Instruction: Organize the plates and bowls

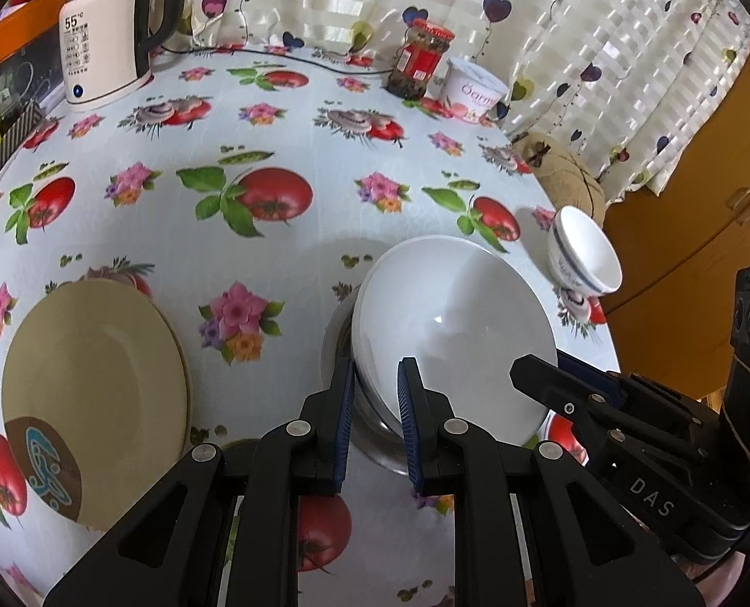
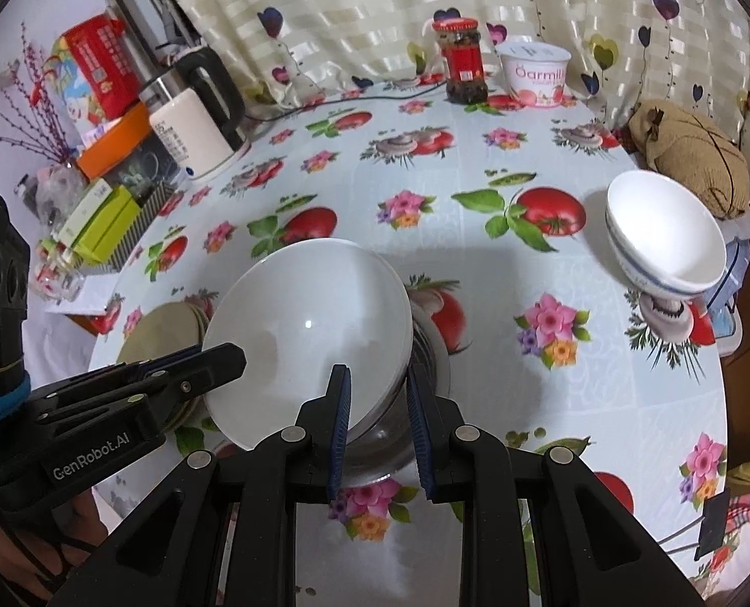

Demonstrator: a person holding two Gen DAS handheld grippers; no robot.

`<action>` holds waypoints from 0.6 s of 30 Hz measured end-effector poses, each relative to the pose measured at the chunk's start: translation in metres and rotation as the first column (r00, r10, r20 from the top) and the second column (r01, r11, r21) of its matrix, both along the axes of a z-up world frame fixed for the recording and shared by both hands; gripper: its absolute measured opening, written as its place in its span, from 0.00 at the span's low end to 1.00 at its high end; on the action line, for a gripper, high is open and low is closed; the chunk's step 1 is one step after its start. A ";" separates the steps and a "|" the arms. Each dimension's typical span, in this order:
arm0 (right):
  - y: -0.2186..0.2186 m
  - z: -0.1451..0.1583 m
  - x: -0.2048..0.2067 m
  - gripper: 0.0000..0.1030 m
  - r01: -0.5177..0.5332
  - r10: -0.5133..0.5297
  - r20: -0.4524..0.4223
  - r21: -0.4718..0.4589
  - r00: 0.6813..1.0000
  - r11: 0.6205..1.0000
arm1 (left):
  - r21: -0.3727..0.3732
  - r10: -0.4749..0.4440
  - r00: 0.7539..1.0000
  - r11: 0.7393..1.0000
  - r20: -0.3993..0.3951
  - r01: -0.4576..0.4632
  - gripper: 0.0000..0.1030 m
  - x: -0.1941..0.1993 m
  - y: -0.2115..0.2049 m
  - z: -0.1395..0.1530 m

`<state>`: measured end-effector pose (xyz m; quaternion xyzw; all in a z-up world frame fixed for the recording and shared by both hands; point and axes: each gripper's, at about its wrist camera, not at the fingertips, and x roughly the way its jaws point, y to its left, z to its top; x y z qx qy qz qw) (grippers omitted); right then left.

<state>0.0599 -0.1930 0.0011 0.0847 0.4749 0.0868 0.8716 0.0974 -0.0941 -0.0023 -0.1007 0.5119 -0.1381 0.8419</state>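
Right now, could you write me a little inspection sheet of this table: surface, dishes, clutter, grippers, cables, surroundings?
Surface: round table under a tomato-and-flower cloth.
Job's things: large white bowl tilted over a metal bowl; beige plates stacked; small blue-banded bowls stacked.
Clutter: kettle, red-lidded jar, yogurt tub, burlap bundle, boxes.
Grippers: left gripper and right gripper each straddle the white bowl's rim, fingers slightly parted.
Cables: black cord behind the kettle.
Surroundings: heart-print curtain, wooden cabinet.
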 end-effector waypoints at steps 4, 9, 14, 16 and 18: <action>0.000 -0.007 0.000 0.22 -0.003 0.003 -0.023 0.001 1.000 1.000 | 0.008 -0.004 1.000 1.000 -0.018 0.004 0.18 0.000 -0.001 -0.005; -0.001 -0.014 0.001 0.22 -0.004 0.004 -0.045 0.004 0.999 1.000 | 0.012 -0.003 0.999 1.000 -0.035 0.003 0.18 0.000 -0.001 -0.011; -0.001 -0.019 0.002 0.23 -0.007 0.007 -0.057 0.004 0.998 1.000 | 0.010 -0.010 0.999 1.000 -0.037 0.011 0.18 0.000 -0.002 -0.013; -0.001 -0.019 0.002 0.23 -0.007 0.007 -0.057 0.003 0.998 1.000 | 0.010 -0.014 0.999 1.000 -0.034 0.014 0.18 0.001 -0.002 -0.013; -0.001 -0.019 0.002 0.23 -0.007 0.007 -0.059 0.001 0.998 1.000 | 0.004 -0.015 0.999 1.000 -0.035 0.015 0.18 0.002 -0.002 -0.013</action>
